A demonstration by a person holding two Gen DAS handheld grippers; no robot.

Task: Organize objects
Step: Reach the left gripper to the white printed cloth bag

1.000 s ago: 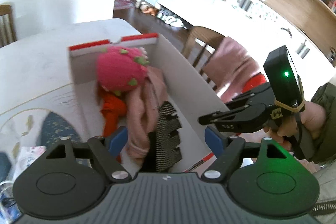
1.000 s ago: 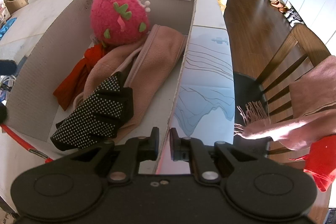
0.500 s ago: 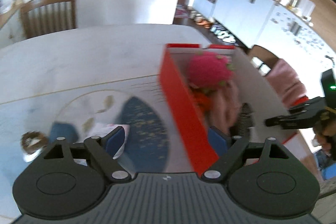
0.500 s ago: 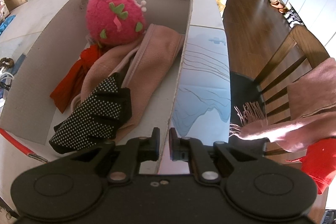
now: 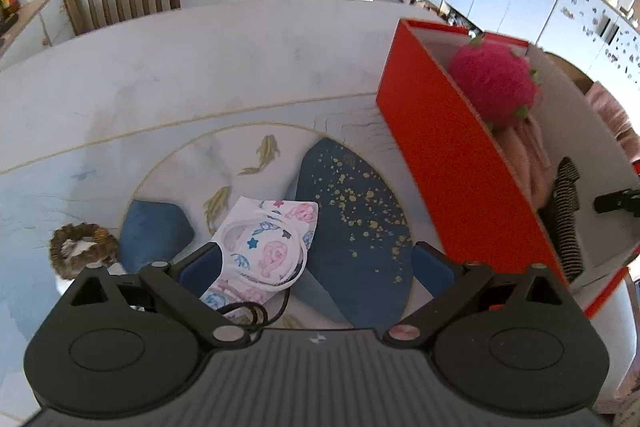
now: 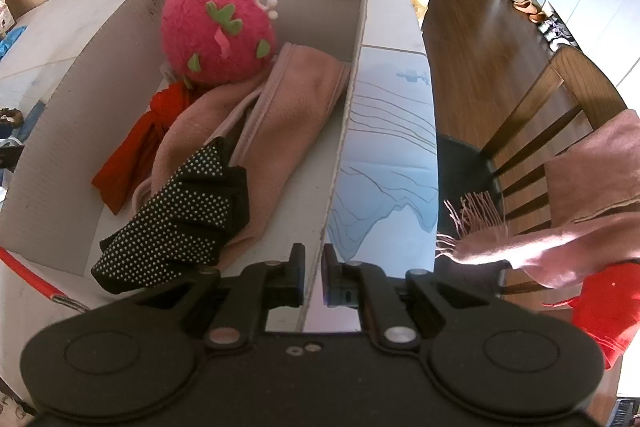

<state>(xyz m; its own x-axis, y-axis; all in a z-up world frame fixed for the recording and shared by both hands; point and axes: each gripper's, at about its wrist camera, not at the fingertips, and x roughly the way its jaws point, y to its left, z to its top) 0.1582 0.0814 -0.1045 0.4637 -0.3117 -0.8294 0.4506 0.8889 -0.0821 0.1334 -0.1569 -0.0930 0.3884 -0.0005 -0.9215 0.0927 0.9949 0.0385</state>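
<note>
Marbled tabletop [image 5: 224, 67] is carrying a patterned face mask [image 5: 266, 243] under the left gripper [image 5: 316, 263], whose jaws are opening empty, beside a red box [image 5: 448, 163] whose cardboard wall the right gripper [image 6: 312, 277] is clamping.

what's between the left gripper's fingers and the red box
In the left wrist view, only the table's dark blue gold-speckled patch lies between the left gripper, jaws opening over the patterned face mask, and the red box.
</note>
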